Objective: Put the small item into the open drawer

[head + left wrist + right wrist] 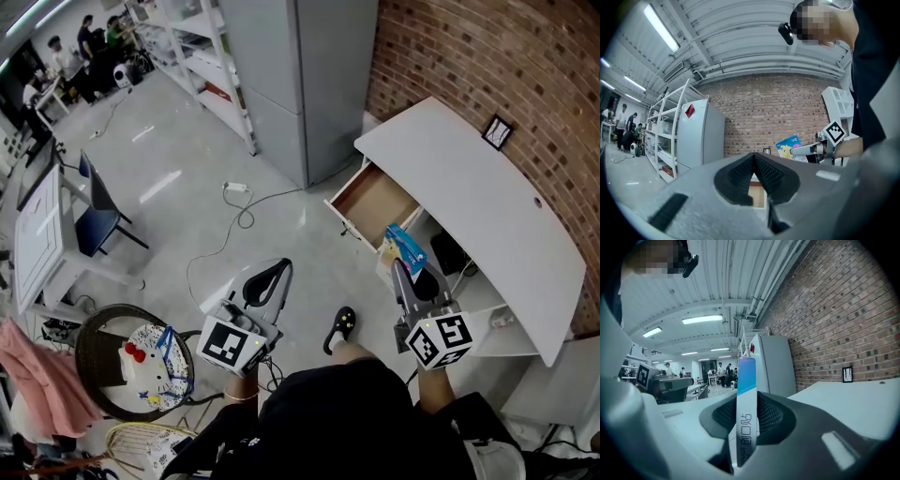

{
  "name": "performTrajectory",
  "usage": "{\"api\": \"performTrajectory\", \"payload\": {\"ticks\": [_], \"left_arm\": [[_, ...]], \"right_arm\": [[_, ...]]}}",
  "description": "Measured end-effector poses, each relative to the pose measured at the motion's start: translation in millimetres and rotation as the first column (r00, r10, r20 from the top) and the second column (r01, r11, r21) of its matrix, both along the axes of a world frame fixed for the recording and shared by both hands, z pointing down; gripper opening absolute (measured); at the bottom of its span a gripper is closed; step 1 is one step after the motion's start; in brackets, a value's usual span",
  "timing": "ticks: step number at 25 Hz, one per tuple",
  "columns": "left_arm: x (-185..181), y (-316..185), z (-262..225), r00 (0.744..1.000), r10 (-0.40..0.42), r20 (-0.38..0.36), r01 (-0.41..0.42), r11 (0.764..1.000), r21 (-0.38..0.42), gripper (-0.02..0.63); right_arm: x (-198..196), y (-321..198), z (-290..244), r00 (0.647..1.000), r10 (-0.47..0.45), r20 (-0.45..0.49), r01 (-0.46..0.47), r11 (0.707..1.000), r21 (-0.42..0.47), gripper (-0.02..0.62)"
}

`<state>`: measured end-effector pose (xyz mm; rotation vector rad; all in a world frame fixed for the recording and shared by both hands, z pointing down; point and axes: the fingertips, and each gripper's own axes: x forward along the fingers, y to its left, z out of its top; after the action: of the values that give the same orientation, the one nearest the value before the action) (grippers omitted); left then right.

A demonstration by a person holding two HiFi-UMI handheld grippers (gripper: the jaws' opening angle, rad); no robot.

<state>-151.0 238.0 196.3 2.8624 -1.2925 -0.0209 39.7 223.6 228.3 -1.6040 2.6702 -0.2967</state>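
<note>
- A glossy grey floor (187,178) fills the middle of the head view. A brick wall (525,66) runs along the upper right, behind a curved white desk (487,197).
- The desk's open drawer (375,202), rectangular and wood-lined, juts out at centre right.
- The right gripper (405,272) clamps a thin blue-and-white box (405,246) between ribbed black pads, just below the drawer's front in the frame.
- The left gripper (753,161), at lower centre of the head view, has its jaws together and empty.

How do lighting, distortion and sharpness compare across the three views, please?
Head view: even light, sharp, glare patches on the floor, desk edge bowed. Left gripper view: fisheye with dark corners, ceiling lamp blown out, left gripper soft up close. Right gripper view: same fisheye, brick wall curved, packet crisp in the right gripper.
</note>
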Motion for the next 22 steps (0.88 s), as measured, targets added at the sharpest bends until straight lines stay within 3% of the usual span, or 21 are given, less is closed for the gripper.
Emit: {"api": "performTrajectory", "payload": {"ticks": [9,22], "left_arm": [[21,-64,-4,0.999,-0.001,0.045,0.001,1.000,-0.010,-0.005],[55,-165,5,1.000,0.021,0.017,-0.021,1.000,-0.021,-0.005]], "right_arm": [[21,-65,9,0.999,-0.005,0.035,0.006,1.000,-0.020,0.092],[58,-148,20,0.999,0.023,0.028,-0.022,0.999,-0.037,0.092]]}}
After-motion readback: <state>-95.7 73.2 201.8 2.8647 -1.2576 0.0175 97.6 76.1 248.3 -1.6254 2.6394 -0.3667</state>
